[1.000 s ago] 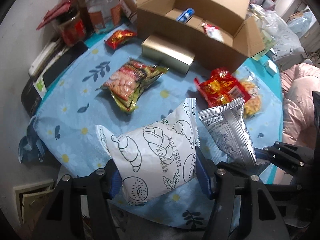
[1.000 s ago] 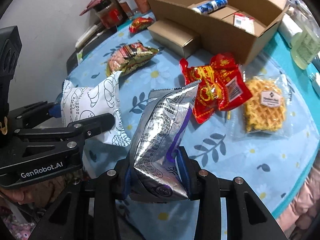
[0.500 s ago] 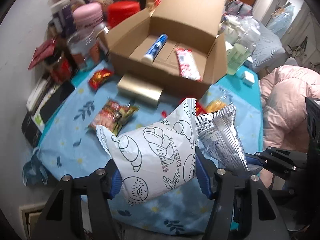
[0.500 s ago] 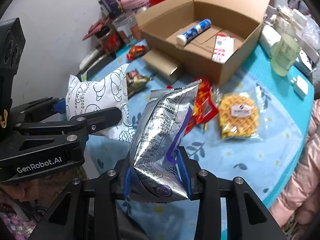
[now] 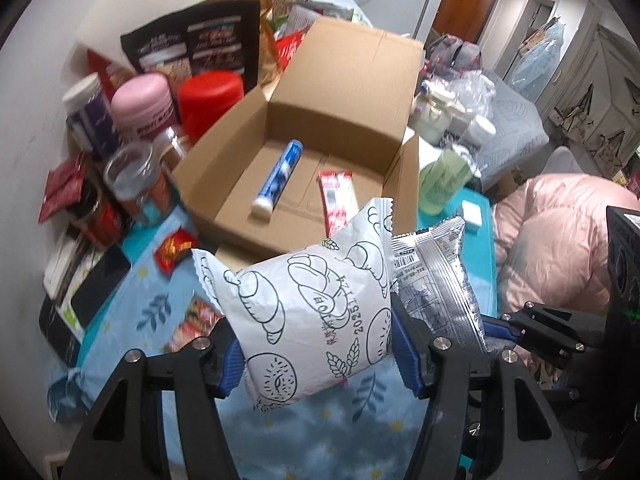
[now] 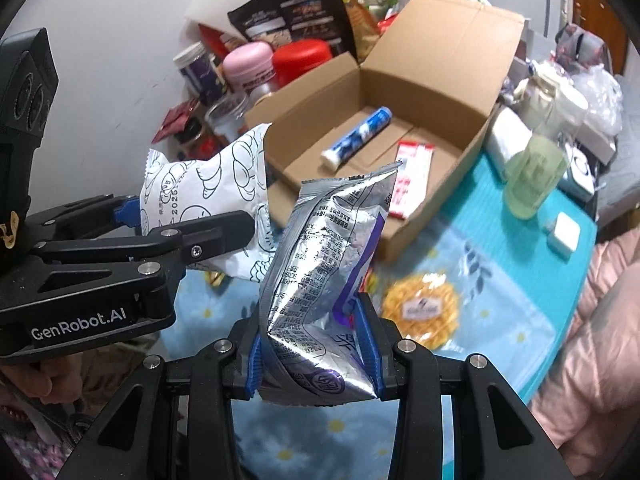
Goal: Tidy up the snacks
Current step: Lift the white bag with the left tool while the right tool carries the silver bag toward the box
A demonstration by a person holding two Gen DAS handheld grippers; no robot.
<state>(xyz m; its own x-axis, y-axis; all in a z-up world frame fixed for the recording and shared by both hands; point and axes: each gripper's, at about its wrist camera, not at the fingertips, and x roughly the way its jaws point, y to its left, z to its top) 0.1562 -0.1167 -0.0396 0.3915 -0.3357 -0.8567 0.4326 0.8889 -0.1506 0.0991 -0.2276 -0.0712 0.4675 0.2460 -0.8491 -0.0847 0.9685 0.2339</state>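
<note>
Open cardboard box [image 5: 352,80] sits on the table [image 6: 500,248]; in it a tube [image 5: 276,178] lies left of a flat packet [image 5: 336,200]. Left of and behind the box, jars [image 5: 144,104] and bags [image 5: 204,46] crowd against the wall; a bottle [image 6: 534,176] stands right of the box, a waffle pack [image 6: 422,310] in front of it. Two held bags hang before the box, bread bag [image 5: 316,316] left, foil bag [image 6: 324,276] right, close side by side.

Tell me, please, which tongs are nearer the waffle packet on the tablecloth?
Right. The right tongs hang just left of the waffle packet; the left tongs sit farther left, beyond the silver bag.
</note>
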